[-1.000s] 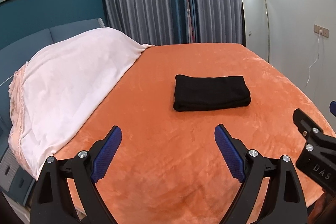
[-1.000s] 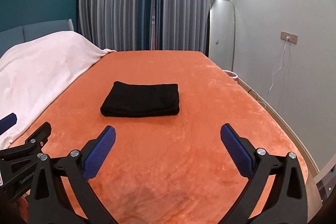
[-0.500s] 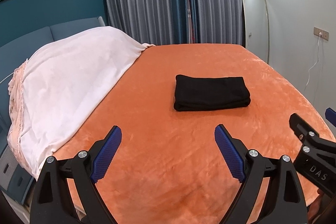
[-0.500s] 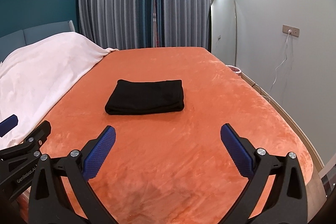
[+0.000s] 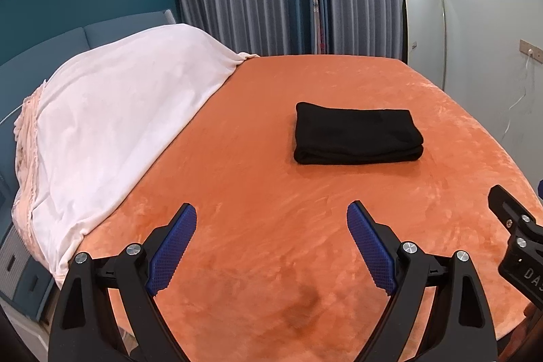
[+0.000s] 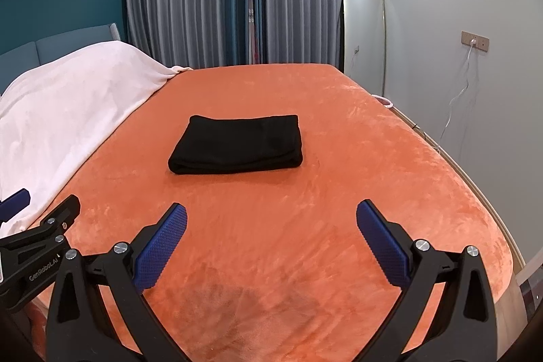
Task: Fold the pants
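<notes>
- My left gripper (image 5: 271, 243) has eased back and down: the folded black pants (image 5: 356, 134) now sit a little farther right in its view.
- In my right gripper's (image 6: 271, 240) view the pants (image 6: 237, 145) sit higher and farther right.

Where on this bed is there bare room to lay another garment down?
Bare orange blanket lies right of the folded black pants up to the bed's edge, between the pants and the two open grippers, left gripper and right gripper, and beyond the pants toward the curtains. The left side is taken by the white cover.
</notes>
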`<state>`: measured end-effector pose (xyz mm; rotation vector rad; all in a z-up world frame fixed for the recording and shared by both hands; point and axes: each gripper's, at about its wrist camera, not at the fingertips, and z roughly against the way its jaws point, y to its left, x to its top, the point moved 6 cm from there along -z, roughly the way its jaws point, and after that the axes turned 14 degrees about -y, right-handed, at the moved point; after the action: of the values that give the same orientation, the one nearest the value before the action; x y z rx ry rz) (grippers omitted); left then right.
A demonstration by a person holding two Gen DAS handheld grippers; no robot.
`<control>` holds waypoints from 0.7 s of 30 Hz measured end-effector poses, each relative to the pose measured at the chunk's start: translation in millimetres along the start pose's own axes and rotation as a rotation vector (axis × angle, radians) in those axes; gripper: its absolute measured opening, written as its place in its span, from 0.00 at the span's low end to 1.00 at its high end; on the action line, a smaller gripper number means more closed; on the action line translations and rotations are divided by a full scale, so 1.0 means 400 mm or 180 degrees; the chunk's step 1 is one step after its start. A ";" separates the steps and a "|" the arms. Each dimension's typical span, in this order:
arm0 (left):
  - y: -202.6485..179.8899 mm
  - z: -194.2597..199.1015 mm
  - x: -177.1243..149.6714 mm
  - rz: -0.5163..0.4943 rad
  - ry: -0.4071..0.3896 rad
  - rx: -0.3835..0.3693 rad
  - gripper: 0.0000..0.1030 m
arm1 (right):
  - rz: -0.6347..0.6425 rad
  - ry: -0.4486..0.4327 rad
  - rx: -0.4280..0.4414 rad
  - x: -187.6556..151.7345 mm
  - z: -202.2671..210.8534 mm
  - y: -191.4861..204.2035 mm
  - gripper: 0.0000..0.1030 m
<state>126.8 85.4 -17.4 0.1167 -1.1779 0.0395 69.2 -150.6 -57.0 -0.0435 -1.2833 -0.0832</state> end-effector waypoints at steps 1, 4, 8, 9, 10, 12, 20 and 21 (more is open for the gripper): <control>0.001 -0.005 -0.001 -0.0003 0.0006 0.0008 0.85 | 0.0005 0.0007 -0.0002 0.000 -0.003 0.001 0.95; 0.004 -0.012 -0.002 -0.0003 0.0020 0.0014 0.85 | 0.0006 0.0007 0.0012 0.003 -0.009 0.000 0.95; 0.003 -0.014 0.000 0.0007 0.0023 0.0015 0.85 | 0.0017 -0.0009 0.0021 0.005 -0.010 0.004 0.95; 0.003 -0.014 0.000 0.0003 0.0023 0.0017 0.85 | 0.0018 -0.0003 0.0024 0.005 -0.012 0.004 0.95; 0.004 -0.014 0.000 0.0003 0.0021 0.0022 0.85 | 0.0015 0.0001 0.0031 0.005 -0.013 0.004 0.95; 0.003 -0.014 0.000 0.0003 0.0018 0.0018 0.85 | 0.0007 0.0003 0.0042 0.006 -0.016 0.003 0.95; -0.007 -0.009 0.010 -0.0046 -0.0056 -0.0062 0.90 | -0.0013 0.0017 0.0052 0.006 -0.022 -0.010 0.95; -0.009 -0.007 0.012 -0.0051 -0.0074 -0.0076 0.90 | -0.0018 0.0020 0.0051 0.006 -0.022 -0.011 0.95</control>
<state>131.4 82.0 -14.4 0.1058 -1.2001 0.0101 78.0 -155.9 -57.0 -0.0257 -1.2779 -0.0778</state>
